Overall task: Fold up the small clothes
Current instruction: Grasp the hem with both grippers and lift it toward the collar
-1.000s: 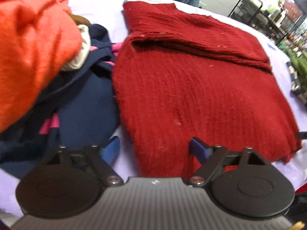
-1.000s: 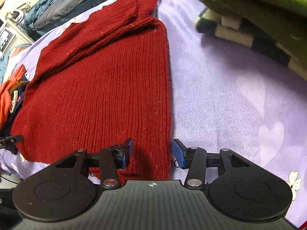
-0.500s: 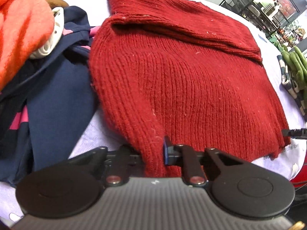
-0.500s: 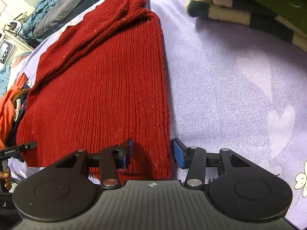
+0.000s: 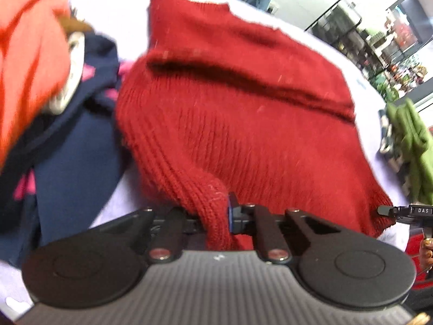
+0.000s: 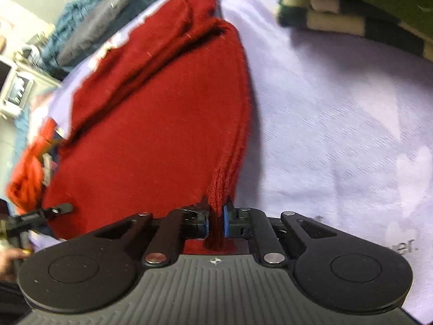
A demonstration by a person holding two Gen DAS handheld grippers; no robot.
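A dark red knit sweater (image 5: 243,113) lies on a lilac sheet, its top part folded over along the far side; it also shows in the right wrist view (image 6: 151,124). My left gripper (image 5: 213,216) is shut on the sweater's near left hem corner, which bunches up between the pads. My right gripper (image 6: 215,222) is shut on the near right hem corner, and the edge rises taut from it. Each gripper's tip shows at the edge of the other view.
A navy garment with pink marks (image 5: 70,146) and an orange one (image 5: 27,62) lie left of the sweater. Green and striped folded clothes (image 6: 351,8) sit to the right on the lilac sheet (image 6: 338,124). Shelving stands beyond the bed.
Both grippers closed on the sweater's near hem corners, the left first, the right just now. The hem has lifted off the sheet and the views blur with motion.
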